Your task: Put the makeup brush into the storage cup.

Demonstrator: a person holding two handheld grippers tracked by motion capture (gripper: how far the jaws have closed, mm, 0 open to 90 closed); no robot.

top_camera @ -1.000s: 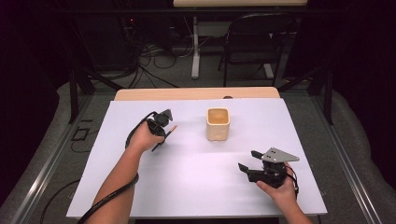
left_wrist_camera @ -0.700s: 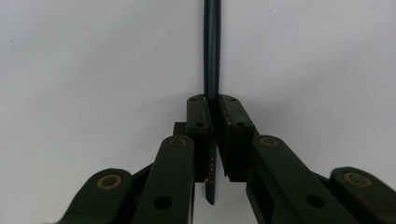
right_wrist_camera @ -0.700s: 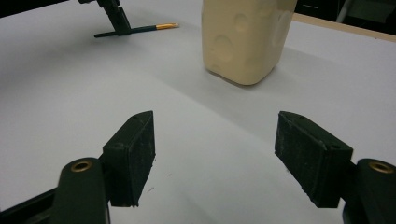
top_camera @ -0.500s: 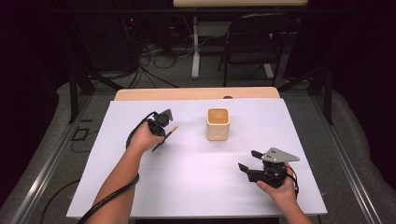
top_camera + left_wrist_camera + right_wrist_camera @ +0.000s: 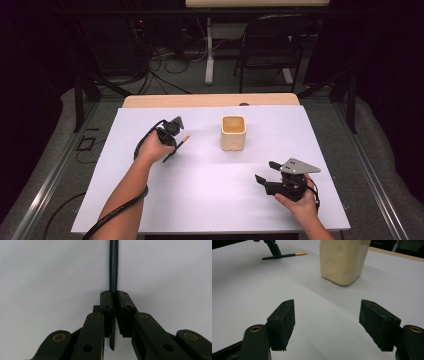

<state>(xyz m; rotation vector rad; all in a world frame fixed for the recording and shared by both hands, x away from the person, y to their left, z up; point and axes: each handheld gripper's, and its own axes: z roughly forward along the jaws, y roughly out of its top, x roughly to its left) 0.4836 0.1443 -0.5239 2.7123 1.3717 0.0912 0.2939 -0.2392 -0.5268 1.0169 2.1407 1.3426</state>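
Observation:
A thin dark pencil with a copper-coloured end lies on the white table cover. My left gripper is shut on its shaft, and in the high view that gripper points down at the table's left half. From the right gripper view the pencil lies flat under the left gripper. A cream square cup stands upright right of the pencil, empty as far as I can see. Near the front right, my right gripper rests open, its jaws aimed at the cup with nothing between them.
The white cover spans a wooden table whose back edge shows bare, with a small dark spot on it. Behind the table stand a black chair and a desk leg, with cables on the floor.

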